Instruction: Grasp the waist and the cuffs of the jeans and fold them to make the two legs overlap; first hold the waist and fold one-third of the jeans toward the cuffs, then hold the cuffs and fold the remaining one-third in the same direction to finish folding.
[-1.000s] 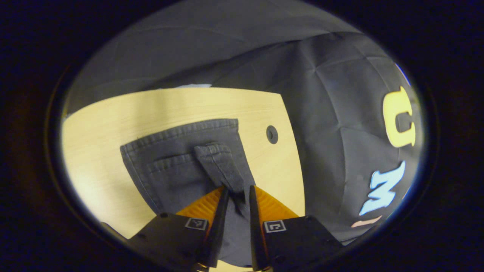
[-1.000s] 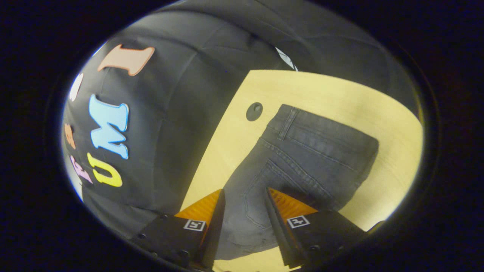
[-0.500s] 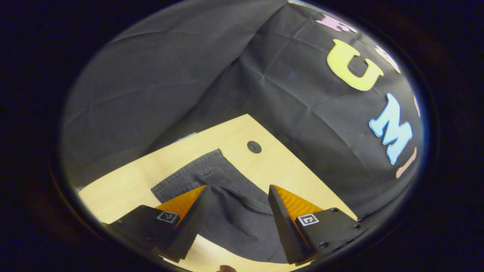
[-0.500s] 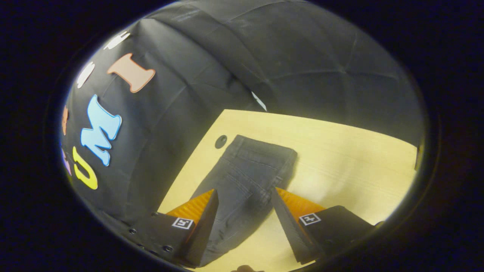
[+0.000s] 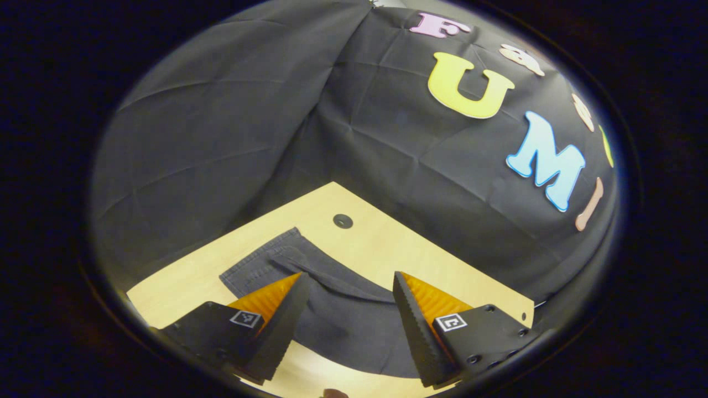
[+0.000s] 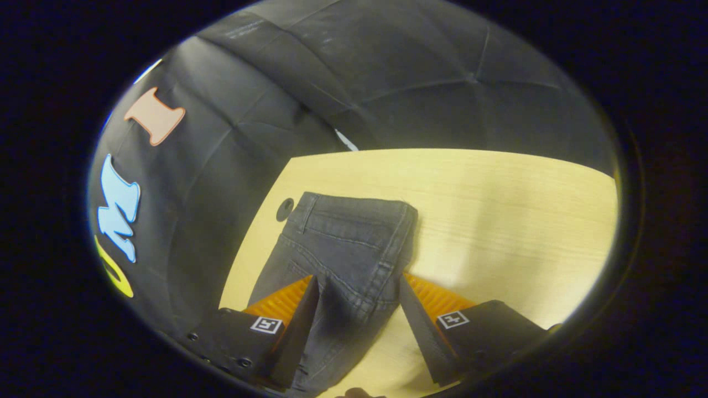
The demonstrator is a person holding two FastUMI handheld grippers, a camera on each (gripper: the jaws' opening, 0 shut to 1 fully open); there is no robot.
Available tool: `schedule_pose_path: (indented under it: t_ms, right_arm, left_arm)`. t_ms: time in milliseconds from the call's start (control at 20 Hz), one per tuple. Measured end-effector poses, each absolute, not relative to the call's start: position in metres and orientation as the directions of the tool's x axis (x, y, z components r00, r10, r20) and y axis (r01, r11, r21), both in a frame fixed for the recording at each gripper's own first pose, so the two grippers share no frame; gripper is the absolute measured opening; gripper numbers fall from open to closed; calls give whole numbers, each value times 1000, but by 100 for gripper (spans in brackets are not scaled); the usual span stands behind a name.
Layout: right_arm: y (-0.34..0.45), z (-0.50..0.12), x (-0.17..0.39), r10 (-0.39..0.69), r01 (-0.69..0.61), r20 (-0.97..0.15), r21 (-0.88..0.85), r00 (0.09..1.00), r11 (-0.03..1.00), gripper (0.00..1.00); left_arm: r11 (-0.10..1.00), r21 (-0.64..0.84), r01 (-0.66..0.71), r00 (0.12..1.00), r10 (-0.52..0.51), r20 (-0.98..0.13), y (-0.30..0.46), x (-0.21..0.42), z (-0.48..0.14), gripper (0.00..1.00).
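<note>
We start with the pale wooden surface [image 6: 498, 221], which runs across the lower half of both views under the black cloth wall. On it lie the dark jeans [image 6: 348, 249], in the lower centre of the right gripper view, with the waistband end toward the upper edge of the bundle, just beside a small round hole in the surface [image 6: 285, 209]. In the left gripper view the jeans [image 5: 343, 326] sit at the lower centre as a folded stack, with one flap of denim [image 5: 298, 260] lying loosely across the top toward the left. The left gripper [image 5: 347, 320] hangs above the cloth with its fingers wide apart and nothing between them; the right gripper [image 6: 357, 326] likewise stands spread, with the denim showing in the gap and neither finger pressing on it. We judge the folding to be at or near its end, with both tools free of the cloth. The risk from here is in that loose top flap: if it is not lying flat, it could slide or spring back and open the stack. A spread finger passing low over the bundle could also catch a seam or belt loop [image 6: 308, 213] and drag the layers out of line.
</note>
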State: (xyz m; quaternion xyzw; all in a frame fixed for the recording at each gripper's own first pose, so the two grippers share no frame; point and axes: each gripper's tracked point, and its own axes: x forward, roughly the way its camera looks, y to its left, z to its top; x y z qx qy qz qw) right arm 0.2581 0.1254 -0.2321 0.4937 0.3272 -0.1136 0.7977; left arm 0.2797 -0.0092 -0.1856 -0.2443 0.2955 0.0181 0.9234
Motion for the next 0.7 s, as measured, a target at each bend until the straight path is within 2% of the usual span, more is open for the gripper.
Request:
schedule_pose_path:
  t_ms: [150,250,300,350,450,500,600,700]
  right_arm:
    - [123,-239,261,127,530,-655,697,745,483,85]
    - [125,-241,262,145,518,-648,706,748,483,62]
    - [123,-240,259,154,505,-645,705,748,498,61]
    - [123,-240,262,155,493,-637,707,755,507,53]
    - [122,-239,263,162,469,-620,716,768,518,33]
    - [122,-238,264,168,460,-612,722,773,516,18]
    - [118,-226,258,175,429,-588,733,789,528,12]
    - [107,-212,252,138,381,-553,714,822,588,11]
  left_arm:
    - [883,-441,-160,827,-125,-549,-17,278,-183,99]
    - [887,-441,-139,831,-138,-540,-23,274,-180,99]
    - [889,-439,-131,831,-143,-538,-25,273,-179,99]
    - [890,-439,-125,830,-149,-538,-24,273,-180,99]
    - [892,-438,-113,837,-152,-525,-23,269,-178,98]
    - [897,-427,-112,843,-142,-519,-19,268,-176,98]
    - [908,-404,-110,860,-117,-497,-8,268,-173,98]
    - [923,-369,-109,885,-78,-458,9,267,-164,99]
